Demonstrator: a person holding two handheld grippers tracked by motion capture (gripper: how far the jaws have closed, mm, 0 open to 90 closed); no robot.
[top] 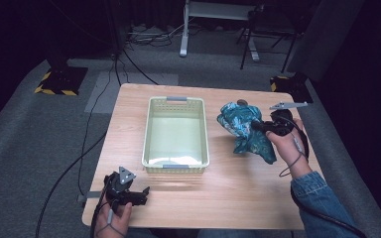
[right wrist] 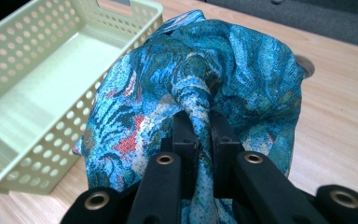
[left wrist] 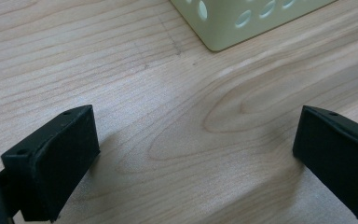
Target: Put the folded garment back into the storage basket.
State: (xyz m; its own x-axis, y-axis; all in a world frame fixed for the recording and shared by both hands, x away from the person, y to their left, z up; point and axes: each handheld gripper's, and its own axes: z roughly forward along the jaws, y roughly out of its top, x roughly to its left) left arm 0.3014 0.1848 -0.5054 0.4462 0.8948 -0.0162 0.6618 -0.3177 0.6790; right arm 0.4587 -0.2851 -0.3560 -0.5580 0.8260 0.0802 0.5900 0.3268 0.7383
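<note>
The right gripper point(top: 259, 126) sits at the right side of the light wooden table point(top: 238, 198), its two black jaws pressed together on a gathered fold of a crumpled teal cloth with a blue, white and red pattern point(top: 244, 130). In the right gripper view the jaws point(right wrist: 200, 135) pinch a twisted ridge of this cloth point(right wrist: 242, 70), which bulges up and away beyond the jaw tips and hangs down on both sides of them. From the high view the cloth is bunched just ahead of the jaws, toward the table's middle, with a tail of it draping down toward the person's side, beside the right hand point(top: 288, 144). Whether the bundle's underside touches the table I cannot tell. A denim sleeve point(top: 322, 198) covers the forearm behind that hand.

To the left of the held cloth, just beside it, stands a pale green perforated plastic basket point(top: 150, 134), rectangular, with a grey tab at each short end. In the right gripper view its hole-pierced wall point(right wrist: 42, 144) lies close to the cloth's left edge.

The left gripper point(top: 140, 194) rests near the table's front left corner, held by the left hand point(top: 118, 218), well apart from the cloth. Its jaws are spread wide, with bare wood grain point(left wrist: 191, 130) between them in the left gripper view. Ahead of those jaws, the basket's near corner point(left wrist: 233, 28) shows.
</note>
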